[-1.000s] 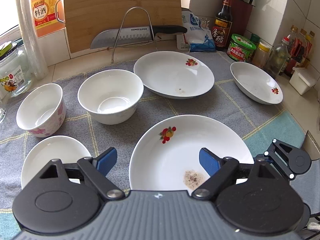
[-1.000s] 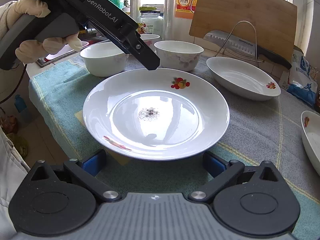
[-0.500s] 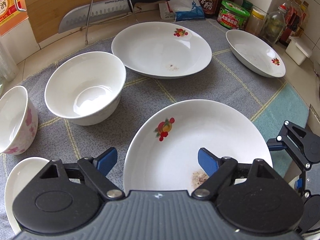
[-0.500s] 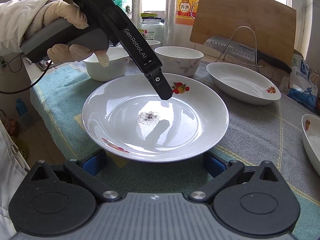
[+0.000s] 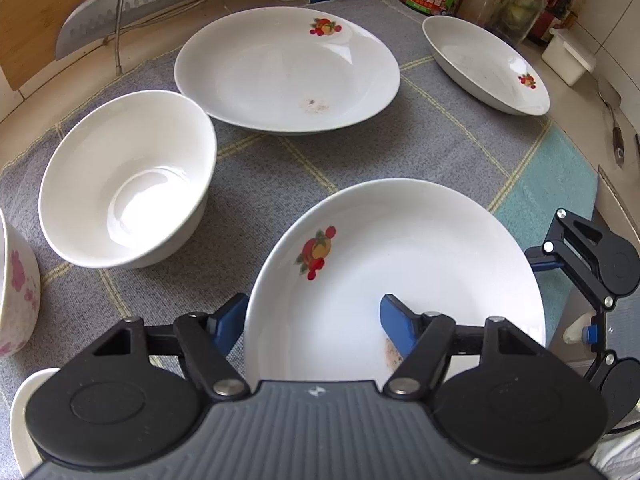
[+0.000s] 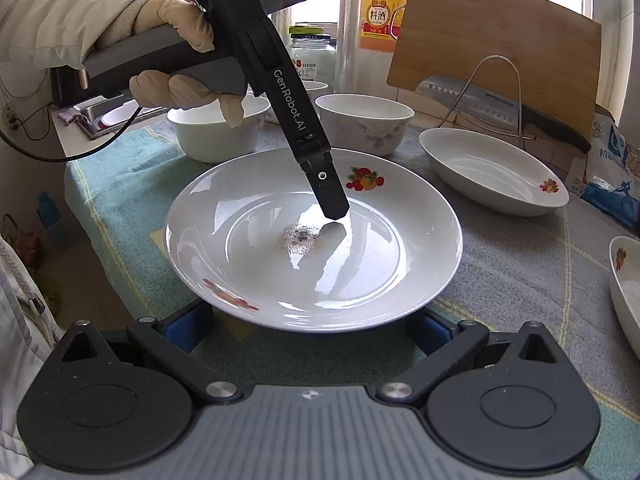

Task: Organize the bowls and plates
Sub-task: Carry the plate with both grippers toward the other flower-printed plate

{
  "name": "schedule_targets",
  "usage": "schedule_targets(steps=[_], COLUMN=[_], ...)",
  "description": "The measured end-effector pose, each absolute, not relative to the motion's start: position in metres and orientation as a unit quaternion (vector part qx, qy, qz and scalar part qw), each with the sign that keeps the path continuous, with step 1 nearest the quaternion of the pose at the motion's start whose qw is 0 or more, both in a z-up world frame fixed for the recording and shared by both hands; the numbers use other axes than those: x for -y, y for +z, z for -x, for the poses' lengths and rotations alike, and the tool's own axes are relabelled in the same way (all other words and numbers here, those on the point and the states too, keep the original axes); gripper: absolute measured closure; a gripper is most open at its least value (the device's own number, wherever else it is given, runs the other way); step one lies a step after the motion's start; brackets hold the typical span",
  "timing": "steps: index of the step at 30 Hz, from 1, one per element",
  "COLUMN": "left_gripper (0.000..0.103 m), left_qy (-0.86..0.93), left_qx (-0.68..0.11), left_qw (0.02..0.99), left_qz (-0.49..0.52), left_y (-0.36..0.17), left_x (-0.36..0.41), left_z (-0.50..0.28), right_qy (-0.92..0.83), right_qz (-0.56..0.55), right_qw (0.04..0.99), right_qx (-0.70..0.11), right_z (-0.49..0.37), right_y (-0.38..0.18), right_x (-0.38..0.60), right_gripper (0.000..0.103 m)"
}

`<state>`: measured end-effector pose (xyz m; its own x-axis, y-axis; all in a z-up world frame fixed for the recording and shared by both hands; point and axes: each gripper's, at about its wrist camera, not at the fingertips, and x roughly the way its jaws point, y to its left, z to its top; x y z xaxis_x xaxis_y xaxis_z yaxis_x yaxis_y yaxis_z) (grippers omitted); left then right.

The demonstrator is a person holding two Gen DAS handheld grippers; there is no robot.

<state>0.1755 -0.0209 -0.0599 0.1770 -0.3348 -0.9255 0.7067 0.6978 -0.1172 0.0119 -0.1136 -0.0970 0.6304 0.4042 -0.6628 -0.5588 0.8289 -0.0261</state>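
Note:
A white plate (image 5: pixel 420 264) with a fruit motif and dark crumbs lies on the cloth, nearest to both grippers. My left gripper (image 5: pixel 311 308) points steeply down over its rim. One blue finger (image 5: pixel 230 320) is outside the rim and the other is inside the plate. The jaws are closing, and the pads do not press on the rim. From the right wrist view, a black finger (image 6: pixel 326 184) reaches down into the plate (image 6: pixel 360 264). My right gripper (image 6: pixel 310 330) stands open at the plate's near rim, its fingers low beside it.
A plain white bowl (image 5: pixel 124 184), a floral bowl (image 5: pixel 16 292), a second fruit plate (image 5: pixel 288 68), a third dish (image 5: pixel 484 64) and a small plate (image 5: pixel 20 412) share the grey-green cloth (image 5: pixel 280 168). A knife on a wire rack (image 6: pixel 500 100), a cutting board and jars line the back.
My left gripper has come down and tipped toward the near plate, and its jaws have narrowed around the rim. The right gripper has kept still.

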Motion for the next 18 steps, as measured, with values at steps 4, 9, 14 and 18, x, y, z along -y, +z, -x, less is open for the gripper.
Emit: schedule_targets(steps=[4,9,14,18], left_gripper=[0.034,0.034,0.033,0.033], left_qy=[-0.365,-0.382,-0.392,-0.396], left_qx=[-0.549,-0.564,-0.567,-0.568], left_qw=[0.73,0.711,0.7,0.698], left_qz=[-0.179,-0.174,-0.185,-0.181], left_y=[-0.059,-0.058,-0.057,-0.056], left_x=[0.022,0.021,0.023,0.022], left_z=[-0.177,-0.185,-0.186,-0.187], right_qy=[0.265,0.26,0.256,0.252], right_qz=[0.115,0.115,0.117,0.119], right_qw=[0.896,0.896,0.895,0.894], right_qx=[-0.338,-0.342,-0.346,-0.352], right_z=[-0.014,-0.017,-0.018,-0.019], right_y=[-0.097,-0.097,-0.096,-0.095], right_x=[0.111,0.111,0.109,0.108], right_gripper=[0.0,0.0,0.0,0.0])
